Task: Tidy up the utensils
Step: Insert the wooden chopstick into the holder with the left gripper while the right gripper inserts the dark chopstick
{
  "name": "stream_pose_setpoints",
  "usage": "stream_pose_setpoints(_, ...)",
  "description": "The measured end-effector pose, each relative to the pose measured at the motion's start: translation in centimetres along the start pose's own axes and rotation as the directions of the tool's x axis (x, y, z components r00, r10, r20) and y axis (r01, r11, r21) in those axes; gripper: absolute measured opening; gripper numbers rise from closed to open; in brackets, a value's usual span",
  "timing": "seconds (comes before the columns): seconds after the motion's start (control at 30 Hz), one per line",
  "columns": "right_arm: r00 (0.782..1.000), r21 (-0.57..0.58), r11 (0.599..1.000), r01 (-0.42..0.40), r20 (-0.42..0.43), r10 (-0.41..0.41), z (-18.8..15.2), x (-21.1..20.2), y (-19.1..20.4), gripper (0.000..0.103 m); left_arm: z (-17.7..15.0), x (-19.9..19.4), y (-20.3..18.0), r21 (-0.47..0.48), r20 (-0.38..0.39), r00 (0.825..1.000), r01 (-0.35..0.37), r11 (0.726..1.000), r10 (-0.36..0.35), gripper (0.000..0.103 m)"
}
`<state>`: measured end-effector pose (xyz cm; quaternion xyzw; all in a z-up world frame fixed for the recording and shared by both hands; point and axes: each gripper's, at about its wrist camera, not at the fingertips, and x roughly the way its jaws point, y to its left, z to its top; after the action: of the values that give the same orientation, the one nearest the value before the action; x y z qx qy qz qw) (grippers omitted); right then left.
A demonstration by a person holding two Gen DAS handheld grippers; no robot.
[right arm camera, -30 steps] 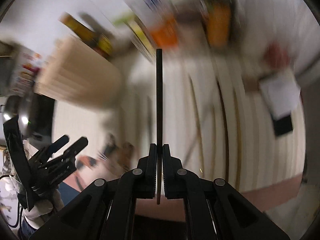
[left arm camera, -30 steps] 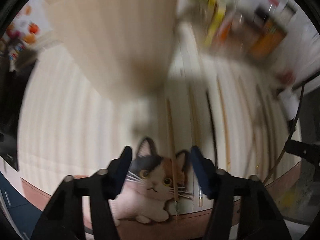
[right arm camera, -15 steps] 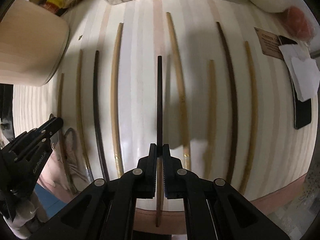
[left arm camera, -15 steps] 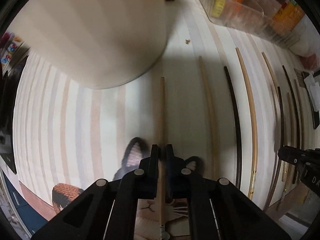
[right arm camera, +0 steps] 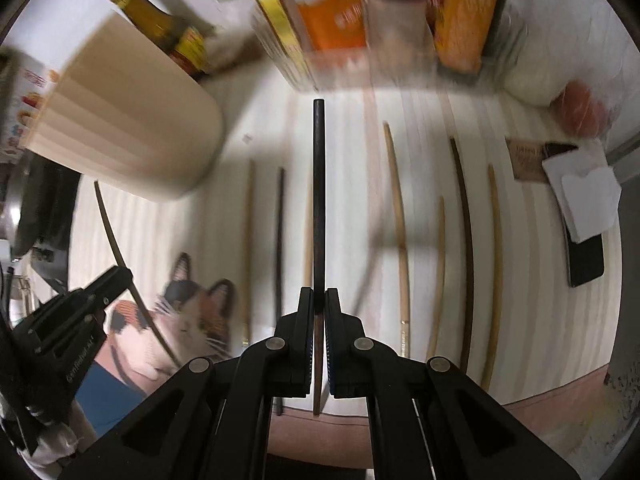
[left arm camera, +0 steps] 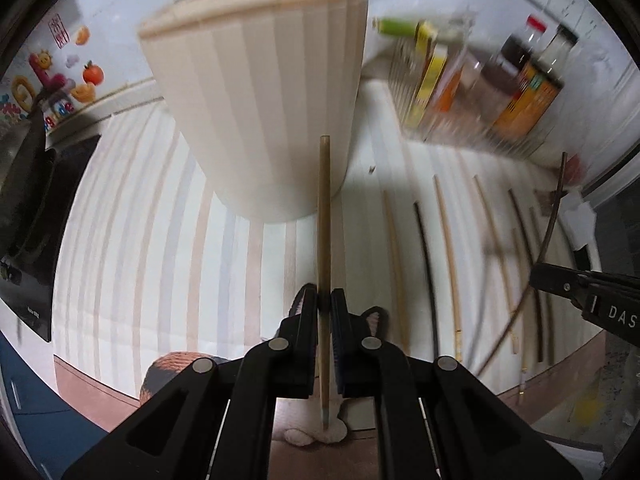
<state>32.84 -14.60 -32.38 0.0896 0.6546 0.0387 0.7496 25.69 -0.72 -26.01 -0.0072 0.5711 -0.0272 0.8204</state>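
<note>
My left gripper (left arm camera: 324, 304) is shut on a light wooden chopstick (left arm camera: 324, 216) and holds it above the mat, pointing at the base of a tall cream utensil holder (left arm camera: 260, 100). My right gripper (right arm camera: 319, 300) is shut on a dark chopstick (right arm camera: 319, 192), lifted off the mat. The holder also shows at upper left in the right wrist view (right arm camera: 120, 120). Several wooden and dark chopsticks (right arm camera: 400, 224) lie in a row on the striped mat (right arm camera: 352, 208). Each gripper shows in the other's view, the right one (left arm camera: 584, 292) and the left one (right arm camera: 80, 320).
A clear bin of bottles and packets (left arm camera: 480, 80) stands at the back. A cat picture (right arm camera: 192, 312) is on the mat's near edge. A dark phone with white paper (right arm camera: 584, 232) lies at right. A dark appliance (left arm camera: 36, 216) sits at far left.
Both grippers rose and tilted up from the mat with their chopsticks. The left gripper, open a second ago, closed on the light chopstick and lifted it toward the holder.
</note>
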Motion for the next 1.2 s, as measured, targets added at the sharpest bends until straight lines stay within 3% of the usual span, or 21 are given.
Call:
stream_pose_setpoints(0.2, 0.991, -0.042, 0.998, -0.042, 0.125, 0.047, 1.5, -4.2, 2.4, 0.005, 1.5, -3.2, -0.6, -0.002, 0.108, 0.994, 0.005, 1.000, -0.004, 0.004)
stream_pose_setpoints(0.4, 0.962, -0.074, 0.995, -0.065, 0.262, 0.082, 3.0, -8.7, 4.0, 0.005, 4.3, -7.2, -0.8, -0.016, 0.225, 0.974, 0.026, 1.000, -0.021, 0.004)
stream_pose_setpoints(0.77, 0.893, -0.171, 0.983, -0.073, 0.428, 0.141, 6.1, -18.4, 6.9, 0.005, 10.1, -17.1, -0.7, -0.008, 0.411, 0.904, 0.134, 0.991, -0.119, 0.004)
stream_pose_setpoints(0.93, 0.855, -0.220, 0.972, -0.086, 0.485, 0.185, 8.4, -22.7, 9.1, 0.005, 14.5, -20.4, 1.1, -0.017, 0.471, 0.874, 0.141, 0.990, -0.117, 0.004)
stream_pose_setpoints(1.07, 0.834, -0.249, 0.964, -0.092, 0.510, 0.211, 10.5, -24.0, 11.3, 0.005, 17.3, -20.5, 2.8, -0.042, 0.482, 0.872, 0.119, 0.992, -0.084, 0.004)
stream_pose_setpoints(1.2, 0.834, -0.264, 0.959, -0.101, 0.502, 0.227, 13.5, -23.0, 13.4, 0.005, 19.8, -18.6, 4.3, -0.060, 0.446, 0.893, 0.095, 0.994, -0.058, 0.003)
